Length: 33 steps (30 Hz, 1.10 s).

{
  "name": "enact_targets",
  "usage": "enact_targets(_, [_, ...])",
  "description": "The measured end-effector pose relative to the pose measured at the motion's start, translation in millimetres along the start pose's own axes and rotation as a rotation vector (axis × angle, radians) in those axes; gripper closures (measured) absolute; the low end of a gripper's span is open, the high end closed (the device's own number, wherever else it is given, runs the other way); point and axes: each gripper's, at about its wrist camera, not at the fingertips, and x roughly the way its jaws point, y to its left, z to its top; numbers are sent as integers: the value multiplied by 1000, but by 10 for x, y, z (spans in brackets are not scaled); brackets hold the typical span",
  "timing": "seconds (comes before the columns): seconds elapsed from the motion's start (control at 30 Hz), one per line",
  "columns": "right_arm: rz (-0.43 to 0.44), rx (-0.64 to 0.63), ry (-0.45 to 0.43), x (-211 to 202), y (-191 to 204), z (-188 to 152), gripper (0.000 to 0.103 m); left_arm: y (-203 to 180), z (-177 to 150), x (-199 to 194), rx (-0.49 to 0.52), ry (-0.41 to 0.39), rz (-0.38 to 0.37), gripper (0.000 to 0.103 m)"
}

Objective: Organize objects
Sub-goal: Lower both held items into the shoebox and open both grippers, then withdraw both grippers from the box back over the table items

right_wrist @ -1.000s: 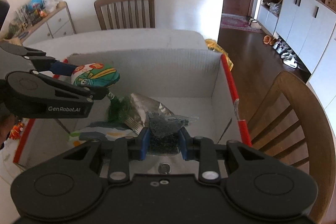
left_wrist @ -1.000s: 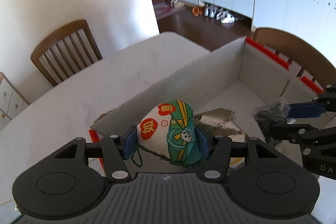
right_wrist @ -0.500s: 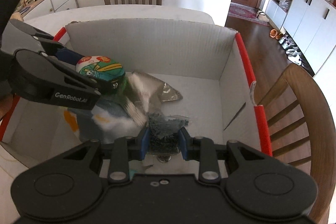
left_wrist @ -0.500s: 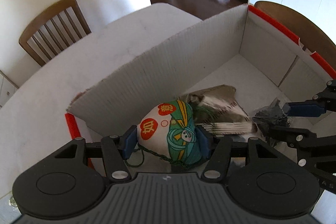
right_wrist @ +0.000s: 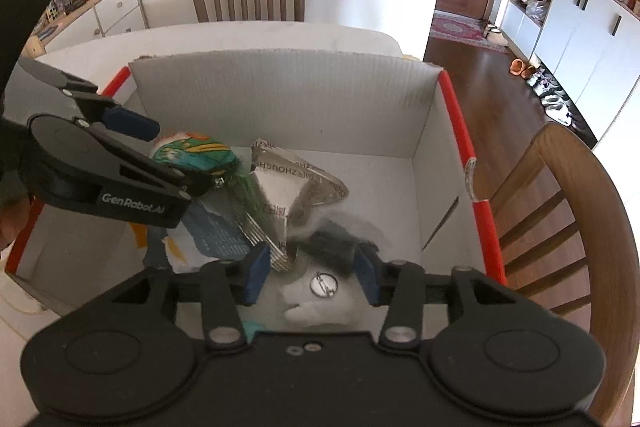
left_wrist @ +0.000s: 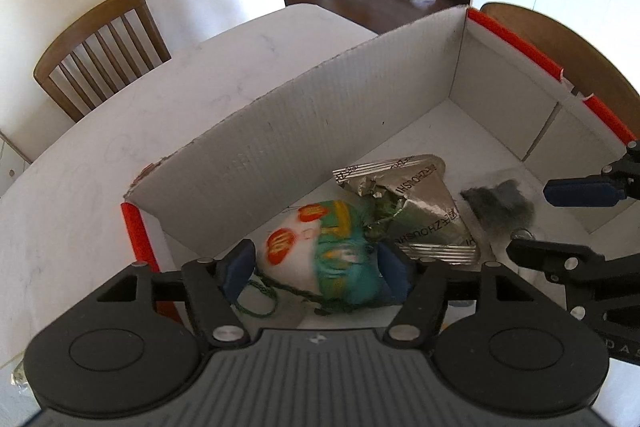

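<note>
Both grippers are over the box (left_wrist: 344, 131) w/ jaws just opening. My left gripper (left_wrist: 316, 269), bottom centre of its view, has let go of the pouch (left_wrist: 320, 259): it sits between the pads, blurred, seemingly dropping, pads no longer pressing. My right gripper (right_wrist: 310, 267), bottom centre of its own view, is spread too; the dark bag (right_wrist: 336, 239) it carried lies blurred between the pads, not gripped. A foil pack (right_wrist: 288, 187) is mid-box, w/ a round pin (right_wrist: 324, 285) and something white low in frame. So I judge this pair delivered; box already holds several items. Table (left_wrist: 120, 131) around the box looks bare in view, so little seems left, tho I can't see all of it.
</note>
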Motion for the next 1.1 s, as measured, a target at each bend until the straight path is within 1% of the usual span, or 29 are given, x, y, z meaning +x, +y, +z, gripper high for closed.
enact_targets(0.27, [18, 19, -45, -223, 12, -21, 53, 32, -51, -226, -31, -43, -21, 36])
enact_targets(0.4, [33, 29, -78, -381, 40, -11, 51, 78, -99, -398, -51, -76, -33, 36])
enact_targets(0.73, [56, 59, -151, -736, 213, -5, 51, 185, -278, -861, -106, -164, -59, 36])
enact_targets(0.87, [71, 73, -179, -877, 295, -11, 46, 236, -368, -1068, -120, -207, -82, 36])
enact_targets(1.03, [80, 84, -208, -1039, 425, -21, 44, 277, -490, -1335, -121, -260, -100, 36])
enact_targets(1.1, [77, 91, -218, -1088, 470, -30, 40, 317, -542, -1427, -126, -277, -110, 36])
